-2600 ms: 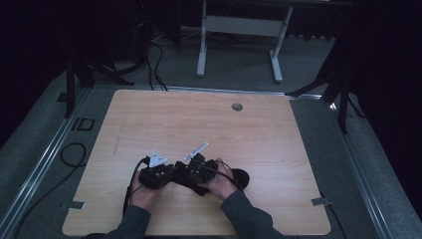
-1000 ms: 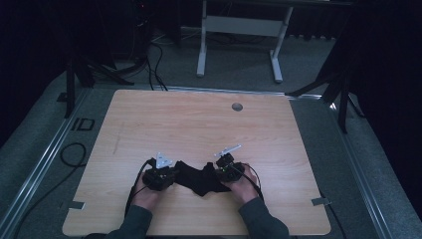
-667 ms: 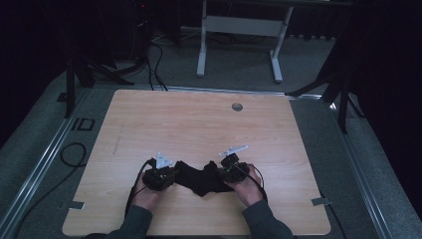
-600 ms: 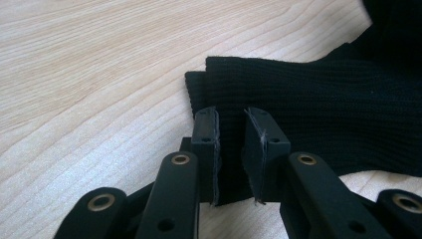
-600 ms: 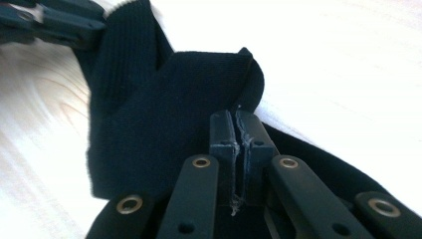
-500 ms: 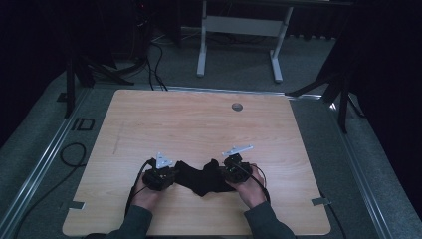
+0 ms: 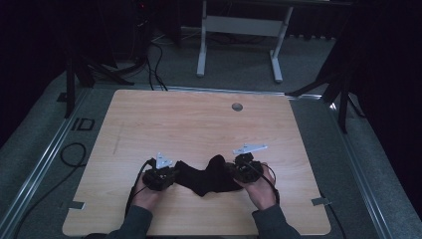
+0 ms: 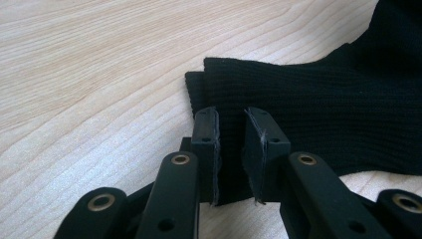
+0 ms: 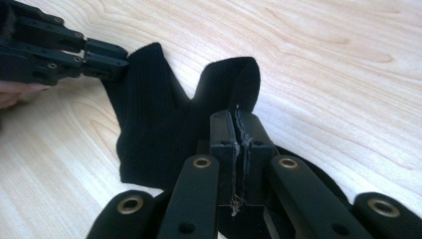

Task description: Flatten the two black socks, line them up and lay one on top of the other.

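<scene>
Left gripper (image 7: 166, 175) pinched one end of the black ribbed sock (image 7: 204, 178), pads pressing the knit. From there the sock ran rightward along the table's (image 7: 189, 119) near edge, humped mid-length. Right gripper (image 7: 238, 167) clamped its other end, jaws closed on a raised fold.

Both grippers are black all over: the left gripper (image 7: 159, 178) and right gripper (image 7: 245, 168) each carry a pale grey three-cornered plate on top and trail a thin black cable back over the hand. Up close the jaws are flat black link bars pinned with brass-coloured rivets, plus small dark screw holes, ending in blocky black pads (image 8: 205, 130) with scuffed, slightly frayed grey edges. Person's wearing dark grey long sleeves (image 7: 133, 224), cuffs sitting at the wrists
</scene>
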A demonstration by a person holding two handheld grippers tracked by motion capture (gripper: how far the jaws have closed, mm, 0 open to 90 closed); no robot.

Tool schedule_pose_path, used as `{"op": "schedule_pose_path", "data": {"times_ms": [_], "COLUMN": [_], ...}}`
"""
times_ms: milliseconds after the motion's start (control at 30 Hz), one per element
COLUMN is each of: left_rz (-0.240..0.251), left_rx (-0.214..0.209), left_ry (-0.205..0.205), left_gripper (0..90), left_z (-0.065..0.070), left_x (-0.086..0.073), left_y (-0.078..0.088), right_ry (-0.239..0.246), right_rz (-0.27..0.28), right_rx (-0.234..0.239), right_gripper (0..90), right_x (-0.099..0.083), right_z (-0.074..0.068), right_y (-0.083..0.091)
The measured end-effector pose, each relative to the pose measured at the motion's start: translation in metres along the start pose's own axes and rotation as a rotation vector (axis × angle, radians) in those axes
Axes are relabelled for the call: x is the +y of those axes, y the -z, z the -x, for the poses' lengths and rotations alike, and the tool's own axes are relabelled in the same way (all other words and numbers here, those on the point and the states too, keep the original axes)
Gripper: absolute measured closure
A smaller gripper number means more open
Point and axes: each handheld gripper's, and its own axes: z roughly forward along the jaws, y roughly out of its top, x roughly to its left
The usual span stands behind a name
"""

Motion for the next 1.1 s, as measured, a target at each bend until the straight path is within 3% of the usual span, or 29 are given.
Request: {"op": "schedule_pose_path", "data": {"times_ms": [300, 667, 900, 1100], "left_rz": [-0.001, 0.004, 0.003, 0.001], "left_rx": [-0.001, 0.002, 0.002, 0.004], "left_ry": [-0.001, 0.002, 0.001, -0.003], "left_gripper": [76.3, 76.3, 76.3, 76.3], "left_z": [0.000, 0.000, 0.000, 0.000], "left_x": [0.000, 0.000, -0.001, -0.001], "left_y": [0.000, 0.000, 0.000, 0.000], "right_ry": [0.002, -0.025, -0.048, -0.067], "right_rz": [0.042, 0.077, 0.066, 0.009], "right_rx": [0.004, -0.004, -0.029, -0.097], "right_gripper": [86.7, 86.5, 86.3, 85.7], "right_x": [0.001, -0.008, -0.017, -0.028], "right_z": [-0.001, 0.011, 0.023, 0.034], "right_y": [0.020, 0.041, 0.043, 0.028]}}
